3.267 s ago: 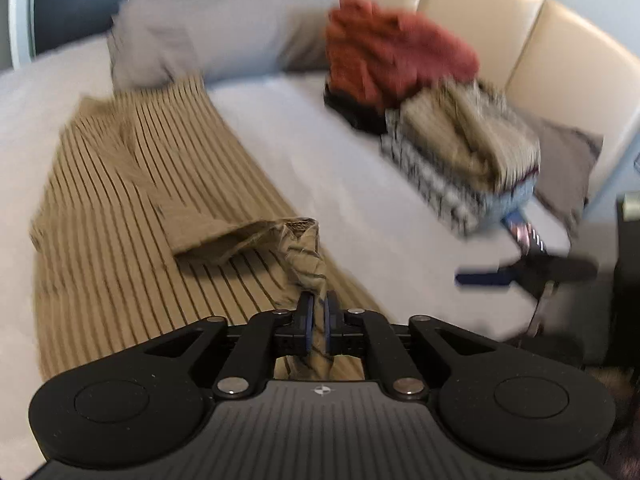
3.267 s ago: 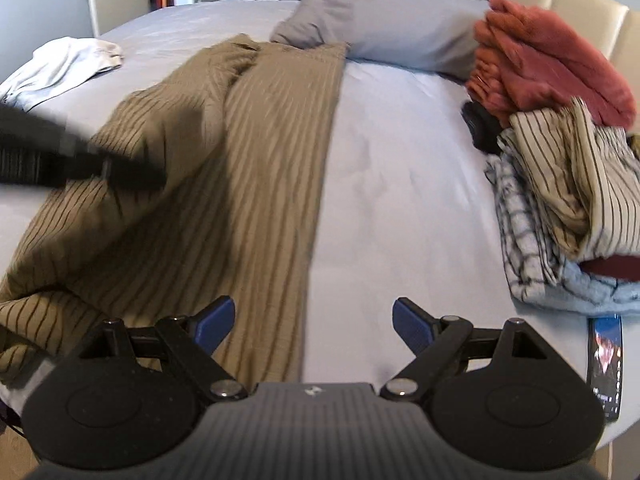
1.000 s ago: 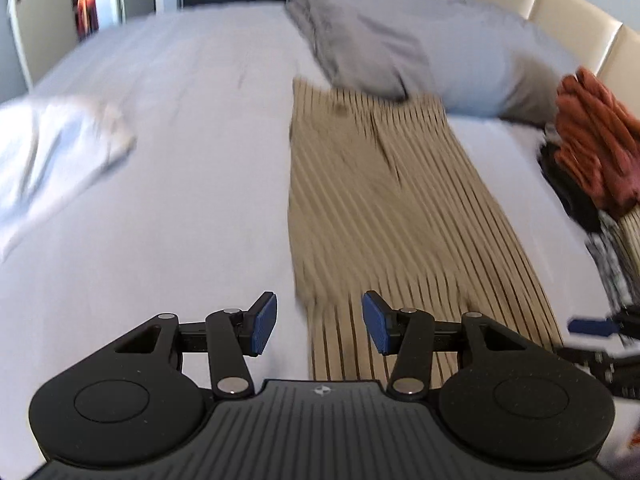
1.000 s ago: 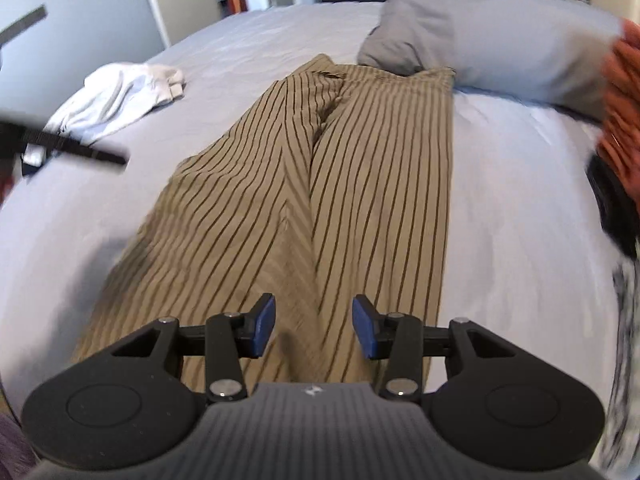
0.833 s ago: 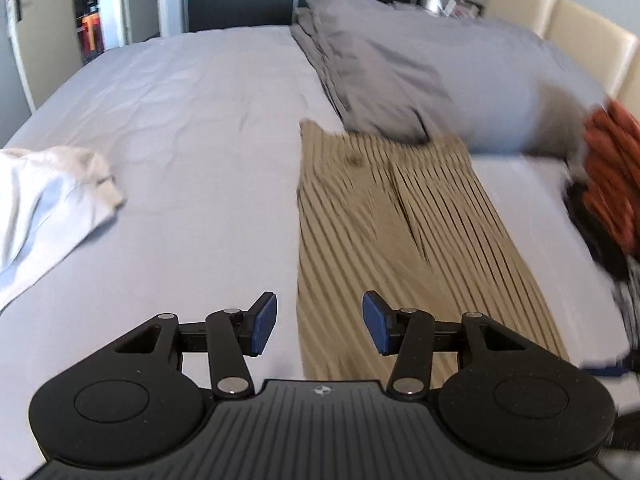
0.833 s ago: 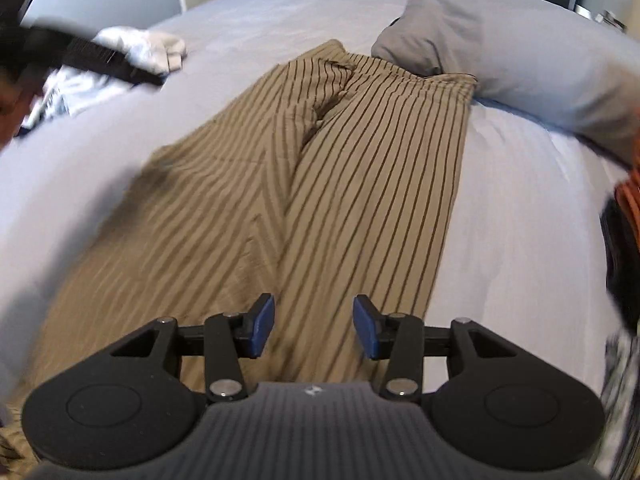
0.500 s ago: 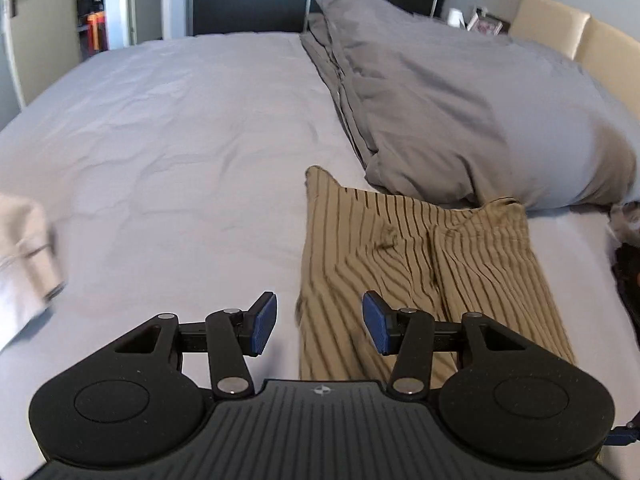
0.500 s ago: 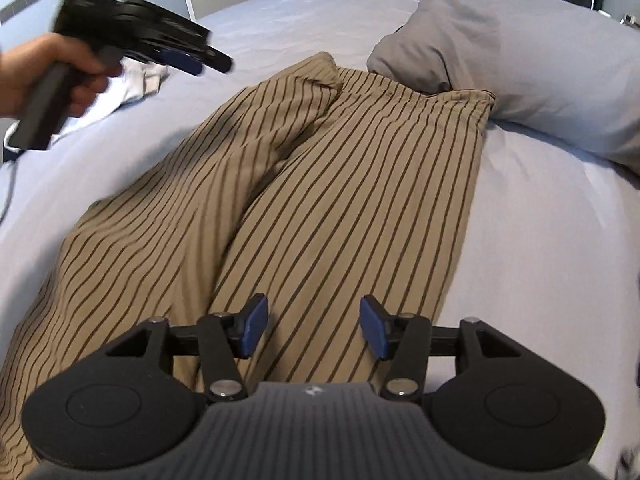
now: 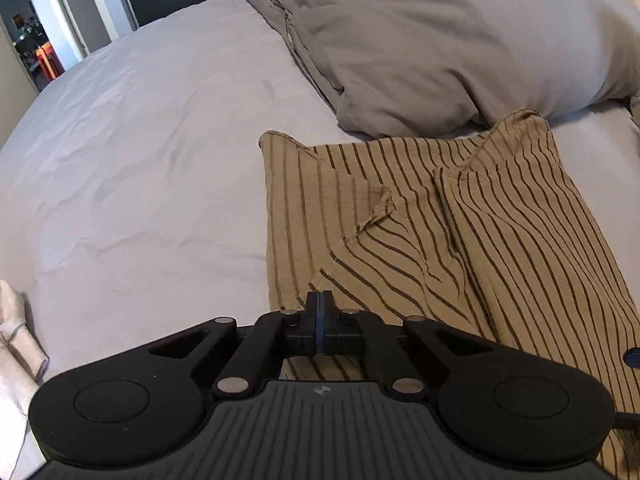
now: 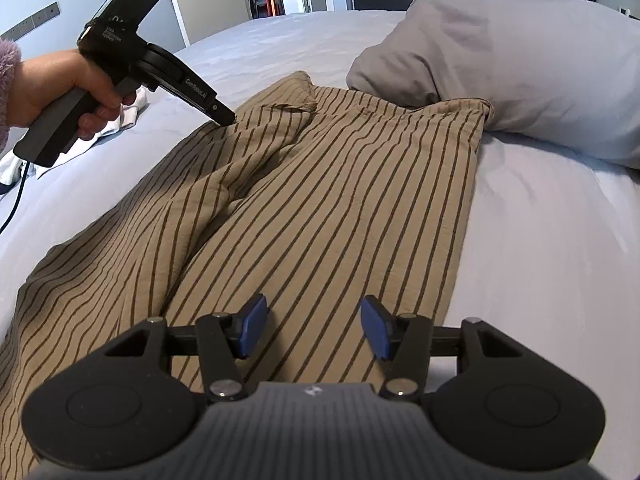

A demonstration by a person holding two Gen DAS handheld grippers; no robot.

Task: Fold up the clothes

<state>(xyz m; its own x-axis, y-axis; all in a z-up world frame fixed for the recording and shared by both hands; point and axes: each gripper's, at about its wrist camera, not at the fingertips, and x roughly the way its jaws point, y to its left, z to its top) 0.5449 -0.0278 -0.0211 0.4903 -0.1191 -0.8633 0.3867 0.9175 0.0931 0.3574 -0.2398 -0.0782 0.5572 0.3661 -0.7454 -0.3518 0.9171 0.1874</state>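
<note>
Tan trousers with thin dark stripes (image 10: pixel 320 200) lie lengthwise on a bed with a pale grey sheet (image 9: pixel 140 140), their far end touching a large grey pillow (image 9: pixel 440 40); the left hand-held gripper (image 9: pixel 319 304), black with blue pads, has just snapped closed, its jaws pressed together at the left edge of the trousers, where the cloth puckers towards the tips, though whether fabric is pinched between them cannot be told; in the right wrist view a hand (image 10: pixel 52 88) in a fuzzy lilac sleeve grips its handle; the right hand-held gripper (image 10: pixel 314 328) hangs over the near part of the trousers, jaws apart, nothing between its blue pads (image 10: pixel 252 324); a crumpled white garment (image 9: pixel 16 340) lies at the left of the bed.
</note>
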